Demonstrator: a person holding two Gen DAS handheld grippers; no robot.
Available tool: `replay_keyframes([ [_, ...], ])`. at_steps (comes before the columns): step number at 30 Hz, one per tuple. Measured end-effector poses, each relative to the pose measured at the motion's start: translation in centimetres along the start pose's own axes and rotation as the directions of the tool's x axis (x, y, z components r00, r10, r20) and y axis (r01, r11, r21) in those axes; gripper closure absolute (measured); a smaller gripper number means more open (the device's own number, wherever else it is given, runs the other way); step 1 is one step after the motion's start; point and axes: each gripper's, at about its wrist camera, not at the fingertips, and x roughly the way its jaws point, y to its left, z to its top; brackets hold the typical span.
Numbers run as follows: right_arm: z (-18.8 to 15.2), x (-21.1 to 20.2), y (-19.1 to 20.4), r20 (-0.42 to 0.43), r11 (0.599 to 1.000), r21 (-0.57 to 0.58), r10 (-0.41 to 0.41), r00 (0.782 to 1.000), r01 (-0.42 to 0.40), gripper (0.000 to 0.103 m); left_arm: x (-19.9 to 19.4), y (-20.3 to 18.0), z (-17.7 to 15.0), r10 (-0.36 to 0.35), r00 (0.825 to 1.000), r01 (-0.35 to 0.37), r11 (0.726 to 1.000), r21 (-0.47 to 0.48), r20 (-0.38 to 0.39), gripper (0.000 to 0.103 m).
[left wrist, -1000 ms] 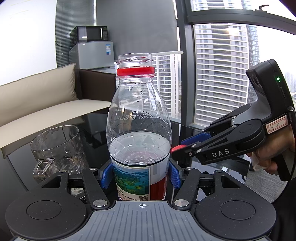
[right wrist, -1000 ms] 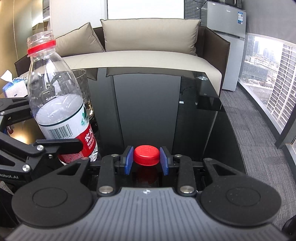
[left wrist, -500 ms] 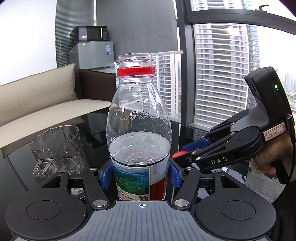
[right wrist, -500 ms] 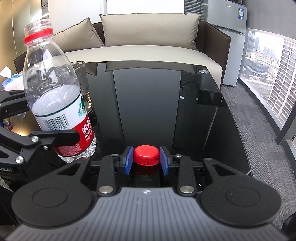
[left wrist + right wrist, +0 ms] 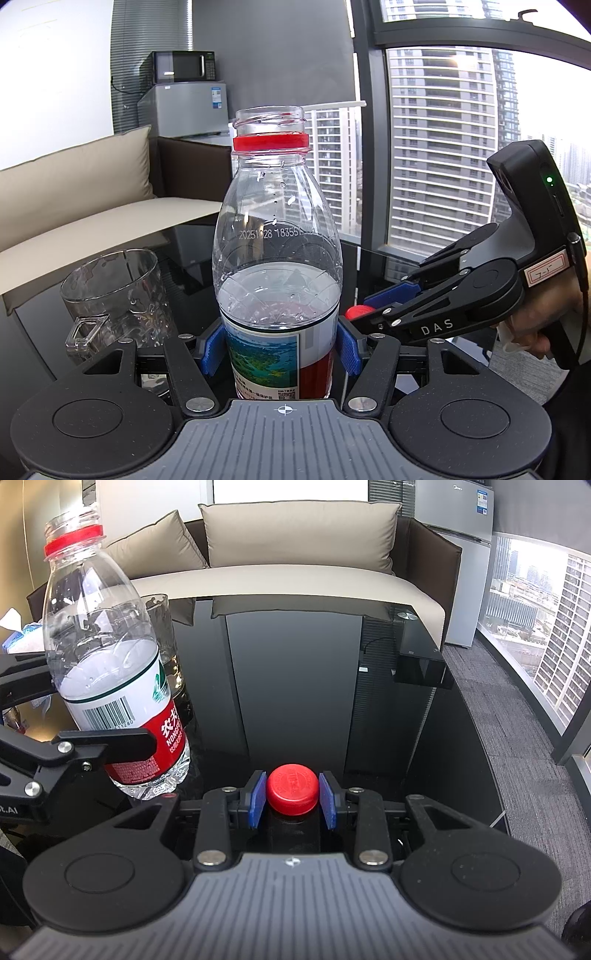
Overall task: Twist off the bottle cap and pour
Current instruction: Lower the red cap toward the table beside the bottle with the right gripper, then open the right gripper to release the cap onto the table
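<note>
A clear plastic water bottle with an open neck, a red ring and a label is about half full. My left gripper is shut on its lower body and holds it upright above the black table; it also shows in the right wrist view, lifted and slightly tilted. My right gripper is shut on the red cap, low over the table. In the left wrist view the right gripper sits to the bottle's right with the cap. A clear glass mug stands left of the bottle.
The black glass table stretches ahead, with a beige sofa behind it. A small black box lies at the table's right edge. A tissue pack lies far left. Windows and grey carpet are to the right.
My right gripper has sunk lower and nearer the table with the cap. In the right wrist view the bottle has risen off the table and shifted right.
</note>
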Motion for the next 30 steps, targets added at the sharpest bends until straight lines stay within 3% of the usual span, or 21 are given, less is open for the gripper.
replay_keyframes([
  [15, 0.08, -0.16, -0.34, 0.009, 1.000, 0.016, 0.010, 1.000, -0.010, 0.069, -0.09, 0.07, -0.06, 0.002, 1.000, -0.002, 1.000, -0.006, -0.001, 0.046],
  [18, 0.13, -0.31, -0.34, 0.018, 1.000, 0.015, 0.008, 1.000, -0.008, 0.057, -0.10, 0.06, -0.11, 0.002, 1.000, -0.002, 1.000, -0.006, -0.001, 0.046],
  [24, 0.25, -0.59, -0.40, 0.033, 1.000, 0.008, 0.006, 0.999, -0.007, 0.051, -0.12, 0.14, -0.16, 0.003, 1.000, -0.003, 1.000, -0.011, -0.003, 0.045],
  [26, 0.24, -0.72, -0.42, 0.037, 1.000, 0.007, 0.005, 0.999, -0.005, 0.047, -0.20, 0.16, -0.17, 0.005, 1.000, -0.005, 1.000, -0.010, 0.001, 0.038],
  [30, 0.26, -0.91, -0.46, 0.041, 1.000, 0.010, 0.004, 0.999, -0.004, 0.041, -0.46, 0.15, -0.05, 0.005, 1.000, -0.005, 1.000, -0.010, 0.012, 0.034],
])
